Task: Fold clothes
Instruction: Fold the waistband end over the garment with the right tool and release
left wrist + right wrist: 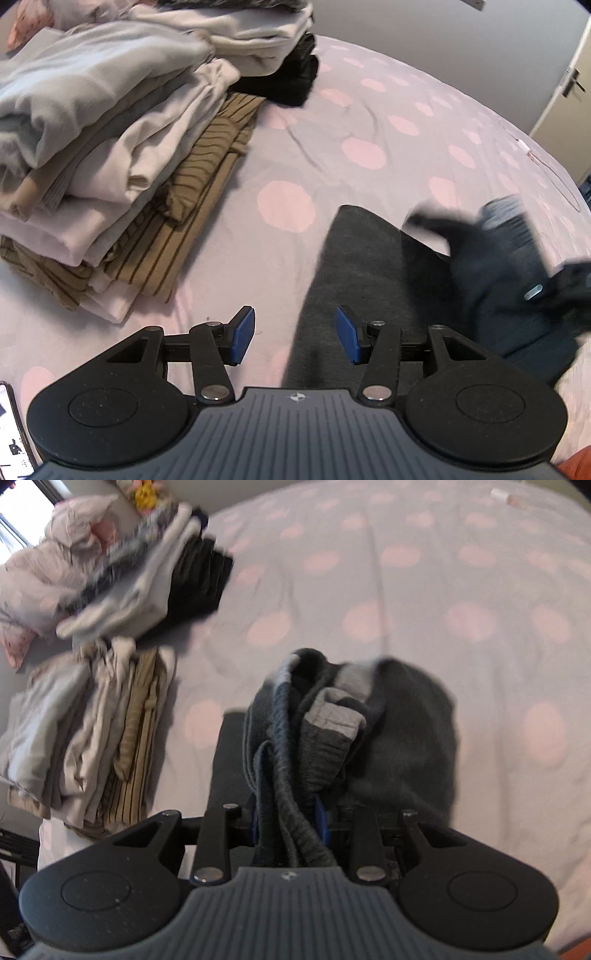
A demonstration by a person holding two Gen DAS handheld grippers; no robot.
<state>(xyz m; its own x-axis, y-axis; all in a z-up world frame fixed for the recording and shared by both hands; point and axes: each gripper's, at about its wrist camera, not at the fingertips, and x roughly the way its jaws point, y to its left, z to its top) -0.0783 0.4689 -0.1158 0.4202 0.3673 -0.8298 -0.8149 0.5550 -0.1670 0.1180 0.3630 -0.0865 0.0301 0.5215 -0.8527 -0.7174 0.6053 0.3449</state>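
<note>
A dark grey garment (354,266) lies on the polka-dot bedspread (332,122). My left gripper (295,334) hovers open over its left edge, nothing between the blue pads (243,332). In the right wrist view my right gripper (290,818) is shut on a bunched part of the same dark grey garment (314,720), whose ribbed waistband and lighter grey lining hang between the fingers. The rest of it spreads flat beneath. From the left wrist view the right gripper (535,266) appears blurred at the right, above the cloth.
A stack of folded clothes (110,147) with a tan striped piece (207,166) at the bottom sits on the bed's left; a second stack with black items (291,77) lies behind it. A phone (11,432) is at the lower left. A door (569,74) stands far right.
</note>
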